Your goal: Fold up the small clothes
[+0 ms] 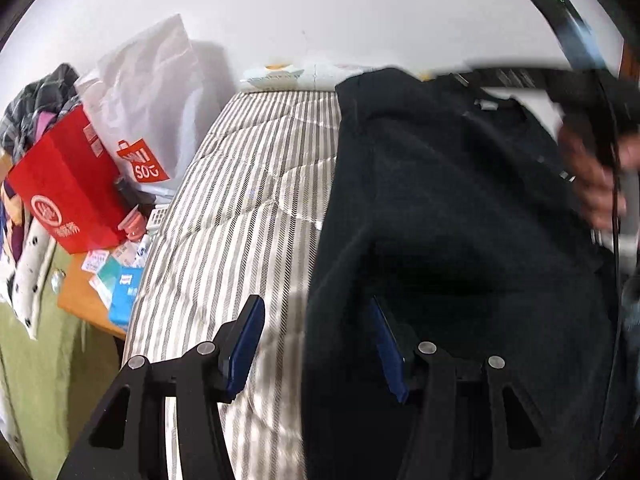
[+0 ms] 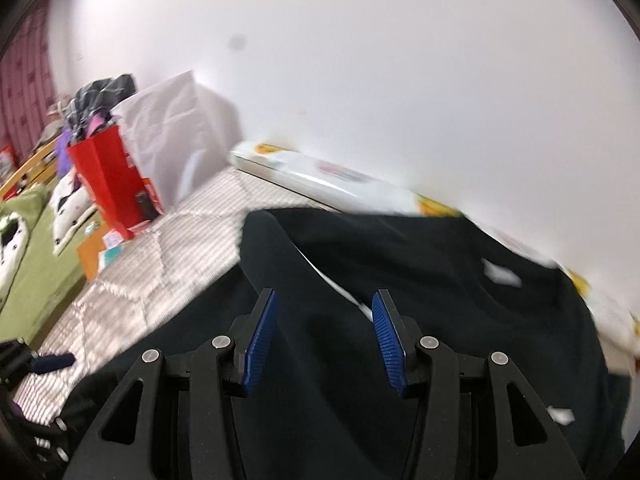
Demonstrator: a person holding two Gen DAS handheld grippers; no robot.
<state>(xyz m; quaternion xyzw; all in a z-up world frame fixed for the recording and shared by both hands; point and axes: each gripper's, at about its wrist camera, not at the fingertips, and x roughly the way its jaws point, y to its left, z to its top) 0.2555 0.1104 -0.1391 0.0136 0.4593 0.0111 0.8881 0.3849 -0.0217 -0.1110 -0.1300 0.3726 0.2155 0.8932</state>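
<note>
A black garment (image 1: 460,208) lies spread on the striped bed cover (image 1: 248,184), with a small white label near its collar at the far end. My left gripper (image 1: 316,320) is open and empty over the garment's left edge, one finger above the cover, the other above the cloth. My right gripper (image 2: 324,320) is open and empty above the same black garment (image 2: 420,280). In the left wrist view the other hand and its gripper body show blurred at the right edge.
A red paper bag (image 1: 68,192) and a white shopping bag (image 1: 148,92) stand left of the bed, with small boxes (image 1: 120,280) on an orange stool. A pile of clothes (image 1: 36,96) is behind them. A patterned pillow (image 2: 320,176) lies against the white wall.
</note>
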